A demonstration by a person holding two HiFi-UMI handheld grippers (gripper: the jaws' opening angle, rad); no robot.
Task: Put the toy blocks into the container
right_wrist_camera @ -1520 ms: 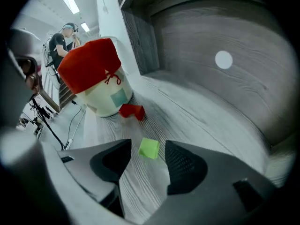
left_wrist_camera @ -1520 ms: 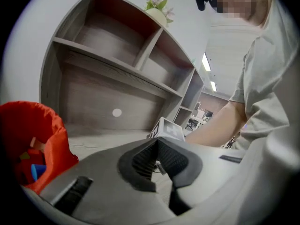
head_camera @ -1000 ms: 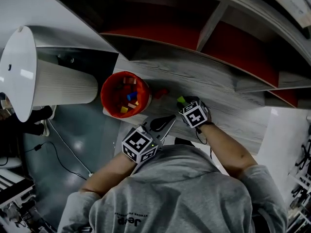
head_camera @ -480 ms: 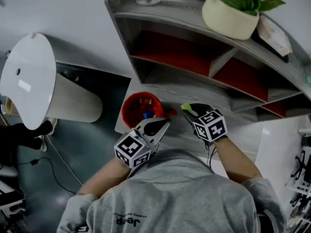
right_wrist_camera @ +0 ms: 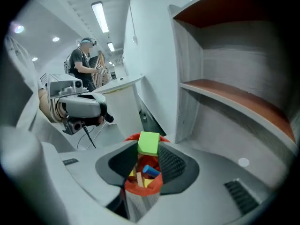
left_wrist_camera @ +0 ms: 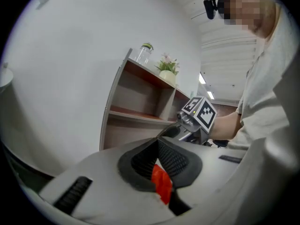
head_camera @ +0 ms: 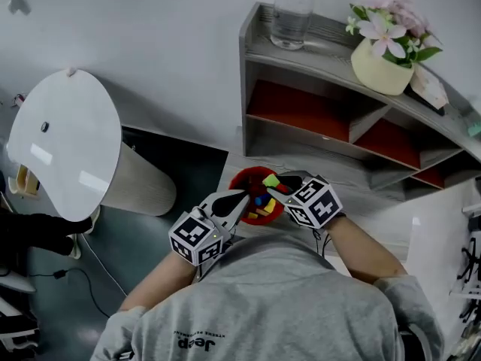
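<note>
grey wood-grain shelf unit (head_camera: 323, 62) stands behind the red container (head_camera: 239, 177), which has coloured blocks (right_wrist_camera: 151, 170) lying inside. the right gripper (right_wrist_camera: 147, 159) hangs directly over the container's mouth, jaws clamped on a green block (right_wrist_camera: 148, 143) at their tips. the left gripper (left_wrist_camera: 158, 165), at the container's left edge, pinches a red block (left_wrist_camera: 161, 184) between its pads.

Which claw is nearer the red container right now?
Right. The right claw holds its green block over the open container; the left claw, gripping a red block, sits at its left rim.
</note>
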